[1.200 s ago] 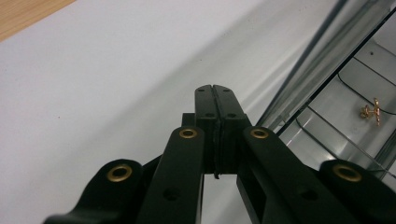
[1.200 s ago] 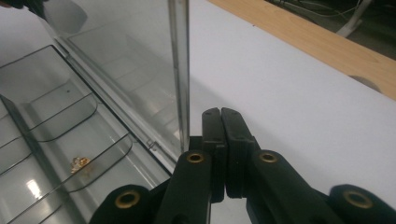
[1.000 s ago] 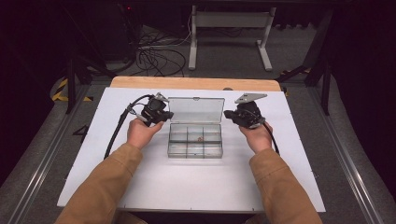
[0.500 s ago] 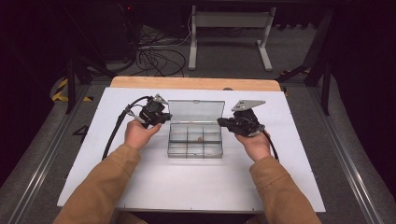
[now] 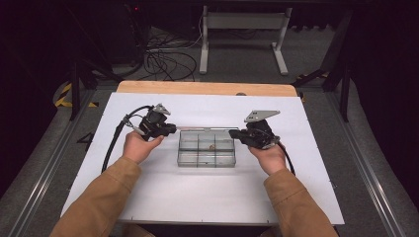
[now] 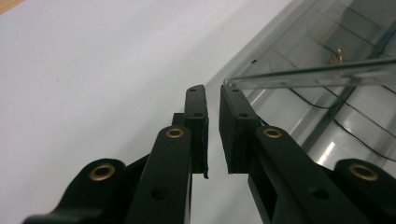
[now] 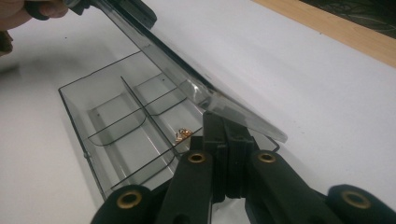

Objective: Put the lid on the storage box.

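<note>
A clear plastic compartment box (image 5: 205, 158) lies mid-table, its hinged lid (image 5: 202, 129) raised and seen edge-on over the back row. A small brass piece (image 5: 212, 146) sits in one back compartment. My left gripper (image 5: 174, 129) is at the lid's left end. Its jaws (image 6: 212, 93) have just been opening and stand slightly apart with nothing between them, and the lid corner (image 6: 233, 81) is just past the right jaw's tip. My right gripper (image 5: 231, 132) is at the lid's right end, its jaws (image 7: 226, 119) shut on the lid corner (image 7: 243, 116).
The box rests on a white tabletop (image 5: 207, 202) with a wooden strip (image 5: 207, 88) along its far edge. Black cables (image 5: 111, 148) trail from the left gripper over the table's left side. A metal stand (image 5: 242, 29) and floor cables lie beyond the table.
The lid, lying flat behind the box before, now stands raised and edge-on. The right gripper came down and inward to the lid's corner. The left jaws have parted slightly.
</note>
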Action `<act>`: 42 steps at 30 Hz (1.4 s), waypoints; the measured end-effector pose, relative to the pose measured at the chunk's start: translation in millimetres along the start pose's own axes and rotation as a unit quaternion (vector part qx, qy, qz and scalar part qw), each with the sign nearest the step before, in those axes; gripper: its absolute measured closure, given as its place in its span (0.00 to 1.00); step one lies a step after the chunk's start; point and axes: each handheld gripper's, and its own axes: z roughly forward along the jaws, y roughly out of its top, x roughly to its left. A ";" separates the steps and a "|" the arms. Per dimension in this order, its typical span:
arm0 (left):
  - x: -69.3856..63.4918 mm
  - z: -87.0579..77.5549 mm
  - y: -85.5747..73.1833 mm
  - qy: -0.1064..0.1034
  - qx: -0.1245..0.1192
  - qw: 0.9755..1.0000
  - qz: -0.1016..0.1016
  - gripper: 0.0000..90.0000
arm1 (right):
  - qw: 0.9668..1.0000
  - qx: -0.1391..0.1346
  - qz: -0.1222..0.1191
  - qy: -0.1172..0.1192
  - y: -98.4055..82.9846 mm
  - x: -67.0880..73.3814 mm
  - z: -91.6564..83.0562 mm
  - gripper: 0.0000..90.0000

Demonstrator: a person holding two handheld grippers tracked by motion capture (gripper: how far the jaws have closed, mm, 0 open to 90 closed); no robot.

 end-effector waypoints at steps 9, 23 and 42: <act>-6.7 -25.7 -7.3 -0.046 0.002 0.999 -0.001 0.91 | 1.000 0.006 -0.003 0.004 -3.7 3.8 -6.4 1.00; -35.8 -43.7 -10.8 -0.116 0.040 0.992 0.030 0.93 | 0.999 0.036 -0.005 0.015 -14.0 13.9 -11.4 1.00; -52.2 -44.3 -19.4 -0.134 0.047 0.989 0.030 0.93 | 0.999 0.046 -0.004 0.025 -32.2 25.2 -14.7 1.00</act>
